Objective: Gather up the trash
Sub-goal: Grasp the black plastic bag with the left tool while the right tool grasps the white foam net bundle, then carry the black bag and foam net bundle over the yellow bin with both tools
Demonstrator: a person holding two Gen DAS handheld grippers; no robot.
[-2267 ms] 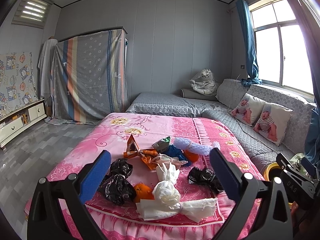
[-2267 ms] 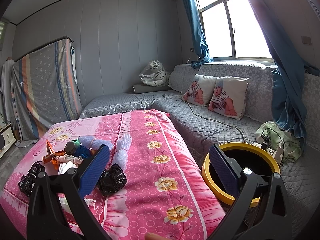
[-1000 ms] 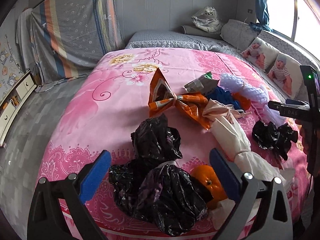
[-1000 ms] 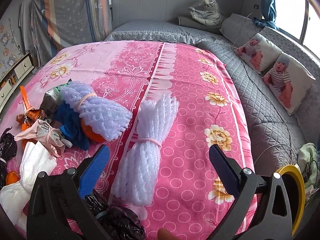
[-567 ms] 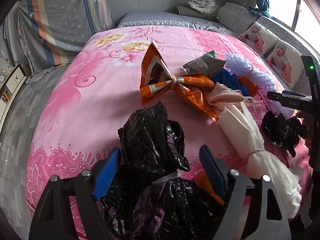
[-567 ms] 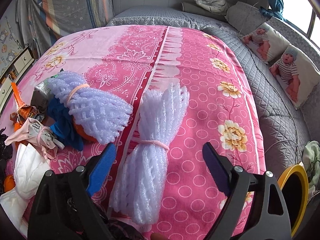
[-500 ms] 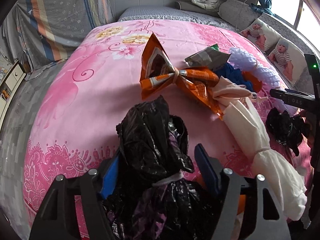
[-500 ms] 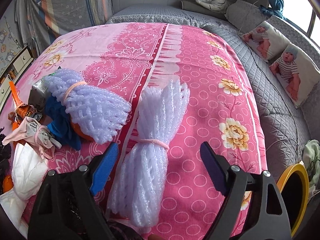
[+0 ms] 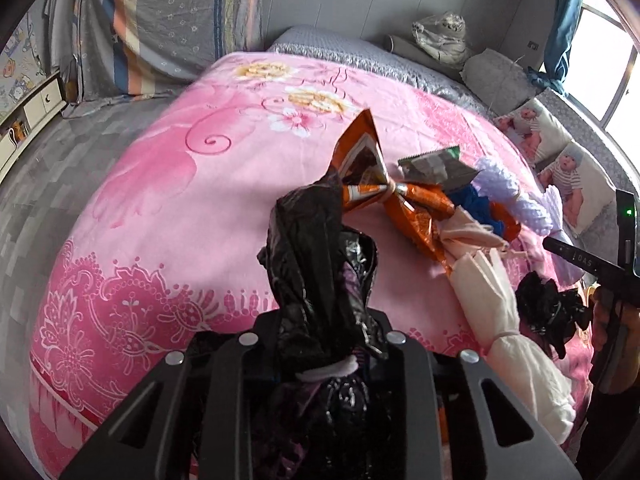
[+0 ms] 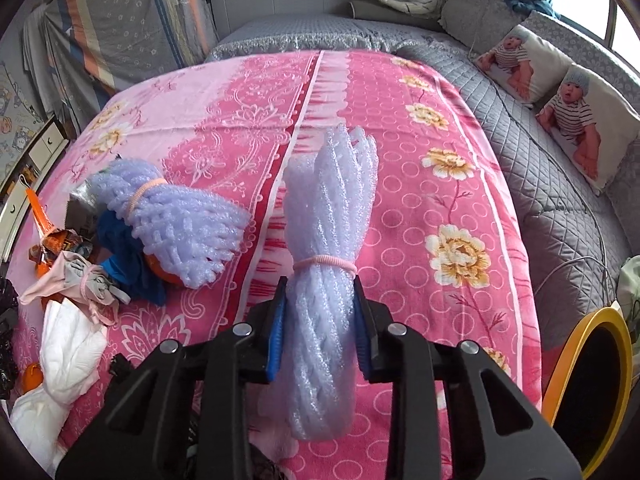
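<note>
On the pink bed (image 10: 440,128), trash lies bunched toward one side. Right gripper (image 10: 320,320) is clamped on a white foam net bundle (image 10: 328,240) just below its pink band; left gripper (image 9: 320,344) is closed tight around a black bag (image 9: 316,264) near its tie. Beside them: white bag (image 9: 504,320), purple net (image 10: 176,220), orange wrapper (image 9: 360,160), small black bag (image 9: 544,312). Yellow-rimmed bin (image 10: 580,344) sits off the bed's edge.
</note>
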